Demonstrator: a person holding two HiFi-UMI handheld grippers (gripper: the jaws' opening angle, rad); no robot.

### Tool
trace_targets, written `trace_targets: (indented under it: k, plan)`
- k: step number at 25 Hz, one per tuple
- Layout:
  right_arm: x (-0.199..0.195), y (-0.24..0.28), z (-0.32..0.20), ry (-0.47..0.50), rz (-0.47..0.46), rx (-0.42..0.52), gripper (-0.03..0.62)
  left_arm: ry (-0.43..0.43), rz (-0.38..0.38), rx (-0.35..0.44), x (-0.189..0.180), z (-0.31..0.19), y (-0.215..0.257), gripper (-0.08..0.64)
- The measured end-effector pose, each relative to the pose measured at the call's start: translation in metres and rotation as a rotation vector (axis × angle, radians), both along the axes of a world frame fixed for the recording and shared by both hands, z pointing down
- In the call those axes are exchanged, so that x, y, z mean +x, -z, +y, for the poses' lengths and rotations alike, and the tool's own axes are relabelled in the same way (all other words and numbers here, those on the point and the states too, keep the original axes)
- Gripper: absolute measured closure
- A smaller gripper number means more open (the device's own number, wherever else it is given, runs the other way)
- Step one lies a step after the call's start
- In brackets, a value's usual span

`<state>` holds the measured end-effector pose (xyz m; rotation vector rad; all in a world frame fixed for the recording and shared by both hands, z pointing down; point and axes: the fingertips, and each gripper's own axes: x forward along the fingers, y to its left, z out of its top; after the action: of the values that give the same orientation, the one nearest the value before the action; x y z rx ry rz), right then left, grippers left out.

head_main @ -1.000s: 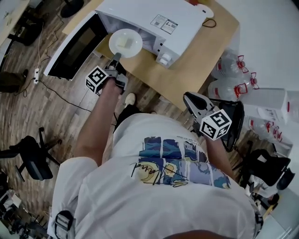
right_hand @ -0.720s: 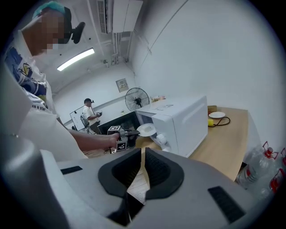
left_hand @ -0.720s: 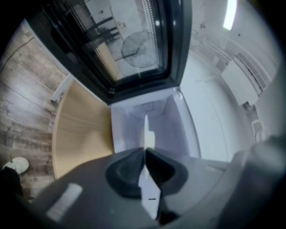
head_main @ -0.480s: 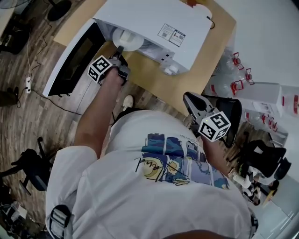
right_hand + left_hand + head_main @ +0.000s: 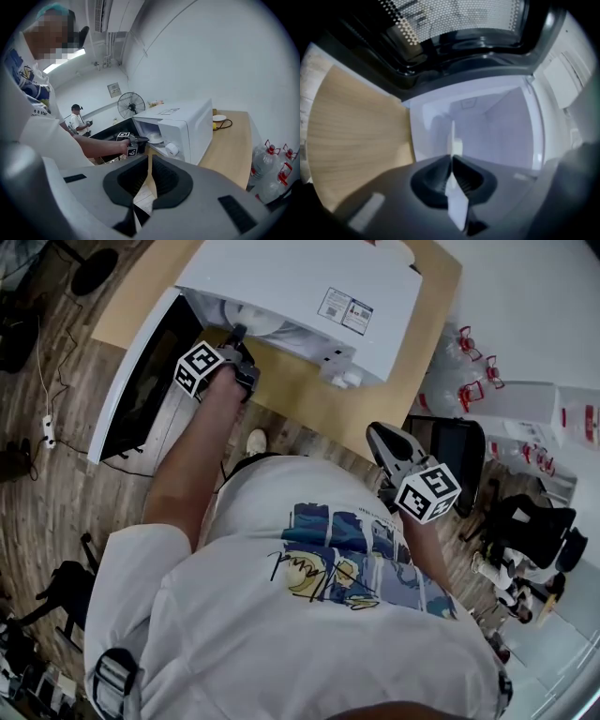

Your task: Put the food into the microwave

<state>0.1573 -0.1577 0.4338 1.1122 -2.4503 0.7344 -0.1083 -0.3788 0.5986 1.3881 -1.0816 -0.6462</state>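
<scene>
The left tool [image 5: 234, 337] is pinching the rim of the round white plate [image 5: 452, 133]. In the left gripper view its 2 jaws press on the thin white edge, seen end-on. A pale yellow block of food [image 5: 458, 146] sits on the plate just beyond the jaw tips. Gripping the near rim keeps the tool's bulk outside while the plate reaches ahead into the pale cavity of the white box-shaped microwave [image 5: 300, 277]. The microwave stands at 12 o'clock from the person on the light wooden surface [image 5: 309, 395]. Its dark-glass door [image 5: 141, 381] is swung open toward 10 o'clock, which leaves the mouth free for the arm.

In the head view most of the plate is hidden under the microwave's top, so the food looks to be inside the cavity. I cannot tell whether the plate rests on the cavity floor.

The right tool [image 5: 377, 434] is pressed together on nothing. It is held near the body at 3 o'clock, well apart from the microwave, probably parked out of the way until the door needs shutting.
</scene>
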Motion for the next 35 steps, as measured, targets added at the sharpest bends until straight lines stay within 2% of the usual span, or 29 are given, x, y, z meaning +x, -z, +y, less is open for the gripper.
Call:
trace_targets:
  k: [6,14,35]
  plan:
    - [-0.011,-0.001,0.002,-0.034,0.002,0.001,0.568,-0.044,-0.007,-0.034,-0.001,-0.006,-0.008,0.543]
    - [-0.021,-0.004,0.006,-0.056,0.000,-0.006,0.568,-0.105,-0.106,-0.065,0.001,-0.007,-0.015,0.523]
    - [-0.036,-0.006,0.016,-0.061,0.003,-0.005,0.568,-0.314,-0.477,0.022,-0.003,0.006,-0.010,0.460]
